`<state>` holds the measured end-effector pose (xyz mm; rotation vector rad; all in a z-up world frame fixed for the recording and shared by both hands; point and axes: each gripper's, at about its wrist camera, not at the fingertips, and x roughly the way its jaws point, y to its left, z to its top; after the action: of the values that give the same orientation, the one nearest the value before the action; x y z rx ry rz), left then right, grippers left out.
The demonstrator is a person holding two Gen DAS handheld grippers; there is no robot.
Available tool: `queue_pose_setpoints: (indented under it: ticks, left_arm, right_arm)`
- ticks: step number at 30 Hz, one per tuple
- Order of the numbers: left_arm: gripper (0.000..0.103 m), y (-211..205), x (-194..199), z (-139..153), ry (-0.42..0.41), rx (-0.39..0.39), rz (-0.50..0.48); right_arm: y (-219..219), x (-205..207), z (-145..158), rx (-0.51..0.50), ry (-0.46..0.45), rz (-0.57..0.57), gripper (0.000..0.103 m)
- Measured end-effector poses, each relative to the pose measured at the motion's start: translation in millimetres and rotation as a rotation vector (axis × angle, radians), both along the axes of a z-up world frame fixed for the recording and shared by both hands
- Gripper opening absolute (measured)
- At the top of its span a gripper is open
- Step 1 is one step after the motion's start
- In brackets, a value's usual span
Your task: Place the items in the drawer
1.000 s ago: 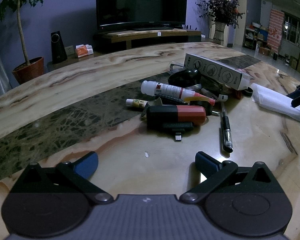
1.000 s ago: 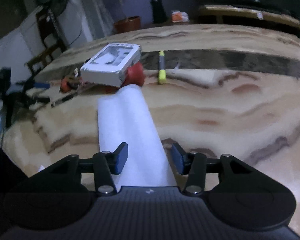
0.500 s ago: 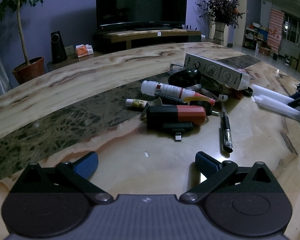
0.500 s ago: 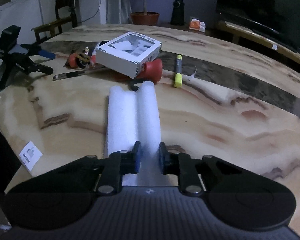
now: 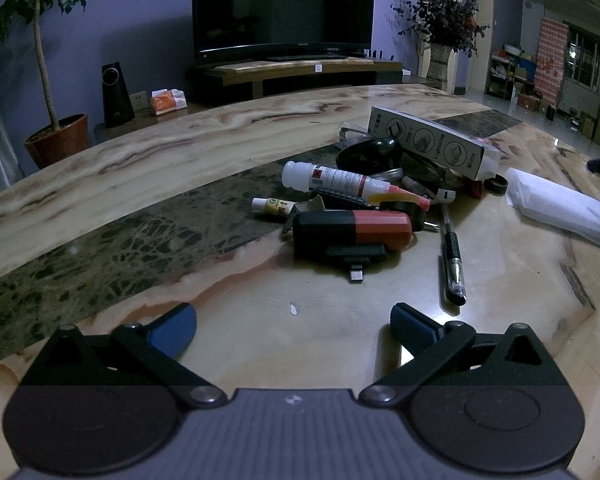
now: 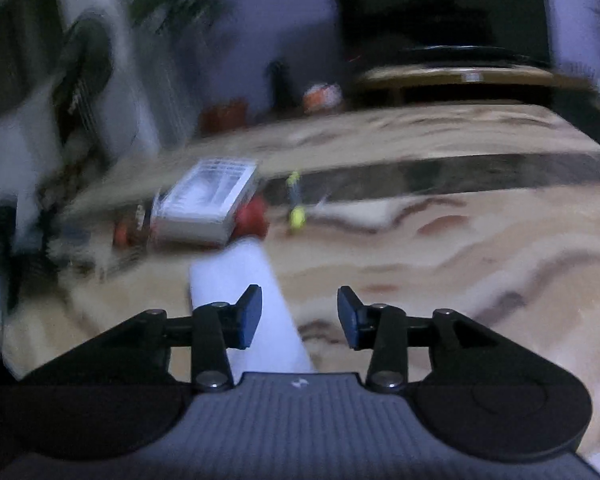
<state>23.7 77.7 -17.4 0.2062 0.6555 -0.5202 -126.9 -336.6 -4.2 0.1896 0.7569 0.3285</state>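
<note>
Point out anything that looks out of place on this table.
The small items sit in a jumbled pile: the boxed cable rests tilted on it. The white foam sheet lies loose, the right gripper open over it.

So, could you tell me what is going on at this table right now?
A person is working with two handheld grippers over a marble table strewn with small items. The right gripper is open around a white foam sheet, though that view is blurred. The left gripper is open and empty, facing a pile holding a glue bottle, a red-and-black case, a black pen and a boxed cable. No drawer is visible.
</note>
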Motion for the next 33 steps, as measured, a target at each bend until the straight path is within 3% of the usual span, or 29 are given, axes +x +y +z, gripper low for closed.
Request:
queue_pose_setpoints:
  ticks: [3,5,7,20,22,23,33]
  left_arm:
    - [0.103,0,0,0,0.000,0.000,0.000]
    - [0.103,0,0,0,0.000,0.000,0.000]
    - [0.103,0,0,0,0.000,0.000,0.000]
    - [0.103,0,0,0,0.000,0.000,0.000]
    - [0.103,0,0,0,0.000,0.000,0.000]
    - [0.103,0,0,0,0.000,0.000,0.000]
    - [0.103,0,0,0,0.000,0.000,0.000]
  right_arm:
    - [-10,-16,-6,0.110,0.025,-0.112,0.045]
    - [-16,-27,-10,0.183,0.041,-0.187,0.055]
    - [-23,-38,-14,0.256,0.058,-0.262,0.058]
    - [-62,-98,-44,0.739,0.157,-0.728,0.059]
    - [-66,-100,-57,0.885,0.172,-0.773,0.059]
    - [-65,-99,-59,0.907,0.176,-0.776,0.059]
    - [-55,-85,-71,1.021,0.187,-0.816,0.058]
